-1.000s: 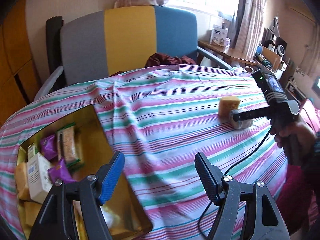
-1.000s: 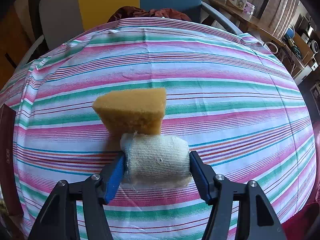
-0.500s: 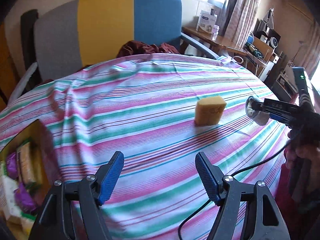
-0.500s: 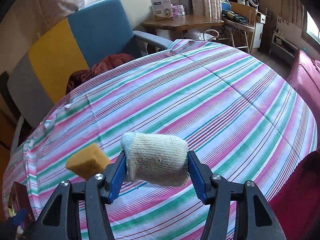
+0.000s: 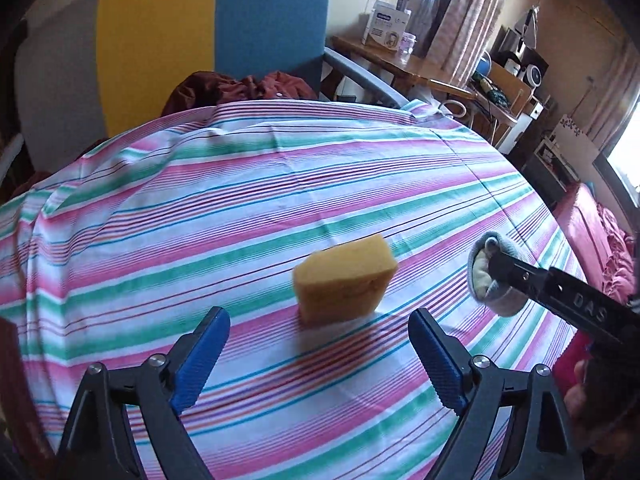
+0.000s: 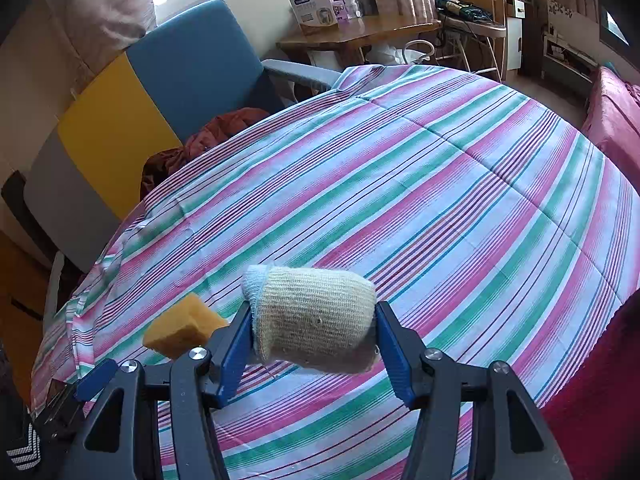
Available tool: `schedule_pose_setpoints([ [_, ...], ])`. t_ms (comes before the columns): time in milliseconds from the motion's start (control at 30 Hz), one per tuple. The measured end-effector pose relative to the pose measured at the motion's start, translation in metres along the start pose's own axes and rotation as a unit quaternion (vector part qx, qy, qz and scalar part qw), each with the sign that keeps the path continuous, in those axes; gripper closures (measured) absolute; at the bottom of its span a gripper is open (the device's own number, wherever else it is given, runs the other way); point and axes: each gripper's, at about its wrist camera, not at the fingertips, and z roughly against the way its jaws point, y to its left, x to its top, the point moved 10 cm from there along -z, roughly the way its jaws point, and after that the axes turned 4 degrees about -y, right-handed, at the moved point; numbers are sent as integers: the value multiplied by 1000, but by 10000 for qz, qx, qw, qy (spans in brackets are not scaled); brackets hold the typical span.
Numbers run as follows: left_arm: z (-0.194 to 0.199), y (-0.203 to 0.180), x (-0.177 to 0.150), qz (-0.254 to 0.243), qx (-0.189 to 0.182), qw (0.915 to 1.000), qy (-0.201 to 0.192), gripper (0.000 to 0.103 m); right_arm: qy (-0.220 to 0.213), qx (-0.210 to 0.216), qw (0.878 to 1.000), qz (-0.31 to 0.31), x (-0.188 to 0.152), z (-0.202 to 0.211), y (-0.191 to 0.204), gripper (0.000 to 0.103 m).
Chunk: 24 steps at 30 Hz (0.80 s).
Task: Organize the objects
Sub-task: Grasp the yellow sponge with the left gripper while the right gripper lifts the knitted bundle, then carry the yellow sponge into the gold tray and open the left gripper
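Observation:
A yellow sponge block (image 5: 345, 278) lies on the striped tablecloth (image 5: 200, 216). My left gripper (image 5: 318, 354) hovers just short of it, its jaws opening wide, with nothing between them. A rolled beige cloth (image 6: 314, 318) is clamped between the blue pads of my right gripper (image 6: 310, 344), lifted above the table. From the left wrist view the same roll (image 5: 490, 276) hangs at the right in the right gripper's black finger. The sponge (image 6: 182, 326) shows to the left of the right gripper.
A chair with grey, yellow and blue panels (image 5: 200, 32) stands behind the table, dark red clothing (image 5: 240, 86) on its seat. A wooden desk (image 6: 360, 32) with boxes is at the back right. A dark red box edge (image 5: 12, 380) sits at the far left.
My left gripper swung right from the open gold tin toward the sponge and widened. My right gripper lifted the cloth roll off the table, away from the sponge, and rolled.

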Motion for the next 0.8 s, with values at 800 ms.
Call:
schedule_pose_setpoints([
  [800,23,31,-23,-15,123,9997,-202,43,512,719,9907,1038,-30,-11,57,43],
])
